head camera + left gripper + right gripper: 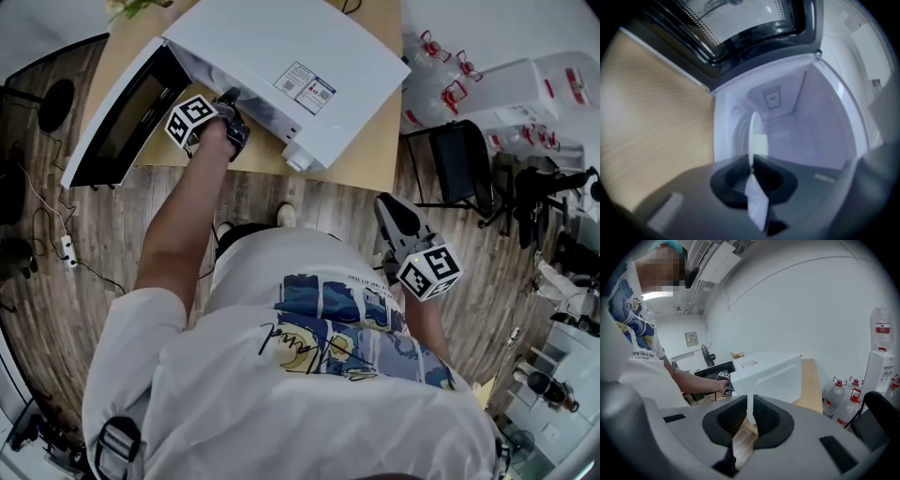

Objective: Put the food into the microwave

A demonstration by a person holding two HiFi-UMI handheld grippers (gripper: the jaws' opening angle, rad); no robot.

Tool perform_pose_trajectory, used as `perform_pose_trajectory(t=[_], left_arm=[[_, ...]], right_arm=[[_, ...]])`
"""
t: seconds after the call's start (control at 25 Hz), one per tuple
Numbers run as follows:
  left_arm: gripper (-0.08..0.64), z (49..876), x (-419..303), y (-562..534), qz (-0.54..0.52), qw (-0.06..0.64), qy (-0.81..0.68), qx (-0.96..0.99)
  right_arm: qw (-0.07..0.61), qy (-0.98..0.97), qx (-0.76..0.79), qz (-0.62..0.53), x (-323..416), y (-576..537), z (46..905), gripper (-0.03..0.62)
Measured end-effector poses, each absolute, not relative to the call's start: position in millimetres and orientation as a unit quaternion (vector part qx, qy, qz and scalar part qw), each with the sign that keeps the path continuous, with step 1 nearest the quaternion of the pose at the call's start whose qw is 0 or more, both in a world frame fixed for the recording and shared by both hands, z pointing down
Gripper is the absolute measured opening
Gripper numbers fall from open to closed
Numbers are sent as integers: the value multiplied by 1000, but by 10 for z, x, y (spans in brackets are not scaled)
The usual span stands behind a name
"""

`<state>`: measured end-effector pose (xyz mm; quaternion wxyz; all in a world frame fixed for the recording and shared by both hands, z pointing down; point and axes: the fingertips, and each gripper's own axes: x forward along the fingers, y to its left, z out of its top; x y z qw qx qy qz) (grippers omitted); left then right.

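Left tongs (752,161) — tight on plate (753,131)

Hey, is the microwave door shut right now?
No, the door swings wide open at the left of the microwave, showing the inside.

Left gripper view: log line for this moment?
left claw: shut on thin white plate | plate: inside open white microwave | right claw: empty

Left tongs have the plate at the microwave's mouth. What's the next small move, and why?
Probably ease the left tongs a little deeper into the microwave. They are shut on the rim of the white plate, the door stands open, and the plate reaches into the opening, close along the cavity floor; whether it rests there I cannot tell.
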<state>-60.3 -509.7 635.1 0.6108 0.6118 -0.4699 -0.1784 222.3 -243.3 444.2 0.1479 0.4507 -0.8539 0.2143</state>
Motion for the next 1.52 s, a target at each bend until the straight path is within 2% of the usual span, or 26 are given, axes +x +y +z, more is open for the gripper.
perform_pose_trajectory(t=[0.36,0.76,1.2,1.52], left_arm=[[71,6327,-615,-5140,-35,520,-534,666],[164,6298,-705,-5140,123,391,-601,687],[209,6243,-813,-5029,151,352,-597,705],[199,5959,-930,-4705,136,334,-546,756]], right_arm=[[144,-857,443,222,2212,-2482,4527,34],[142,-857,440,226,2237,-2496,4549,34],[145,-858,441,219,2116,-2498,4534,34],[144,-865,434,208,1623,-2425,4515,32]])
